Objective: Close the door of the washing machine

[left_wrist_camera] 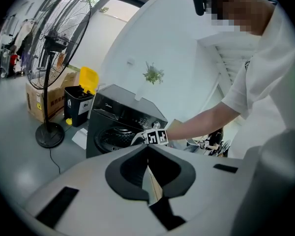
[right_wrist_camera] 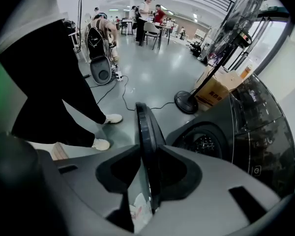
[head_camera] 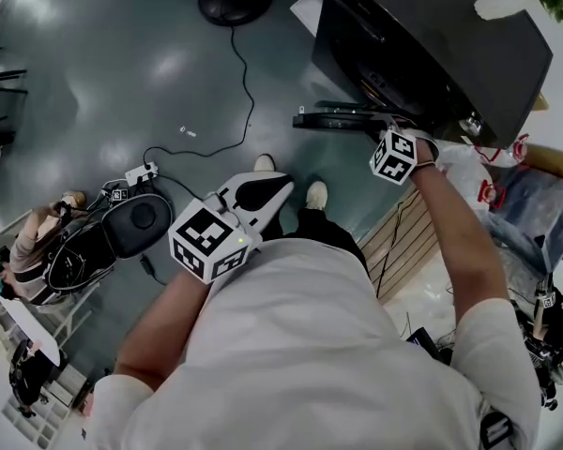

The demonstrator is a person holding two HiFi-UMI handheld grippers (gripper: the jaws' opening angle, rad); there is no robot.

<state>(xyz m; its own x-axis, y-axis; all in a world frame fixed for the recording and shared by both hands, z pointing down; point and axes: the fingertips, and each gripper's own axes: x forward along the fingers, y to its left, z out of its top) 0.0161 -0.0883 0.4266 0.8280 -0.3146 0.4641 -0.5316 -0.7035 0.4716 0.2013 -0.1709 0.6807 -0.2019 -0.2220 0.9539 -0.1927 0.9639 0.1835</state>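
At the washing machine (head_camera: 432,45), door (right_wrist_camera: 143,122) edge-on in the right claw's (right_wrist_camera: 150,148) grip, lower rim hidden; left claw (left_wrist_camera: 147,147) closed, empty.

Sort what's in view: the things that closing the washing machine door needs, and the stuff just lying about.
For the job: washing machine, door, right gripper clamped on the door's edge.

Lying about: standing fan, cardboard box, yellow-lidded bin, power strip, plastic bag, idle left gripper.

Bright, diffuse overhead light. Soft glare patches on glossy floor (head_camera: 103,64). Heavy fisheye bending, black corner vignette in both gripper views. Shadows faint, centres sharp.
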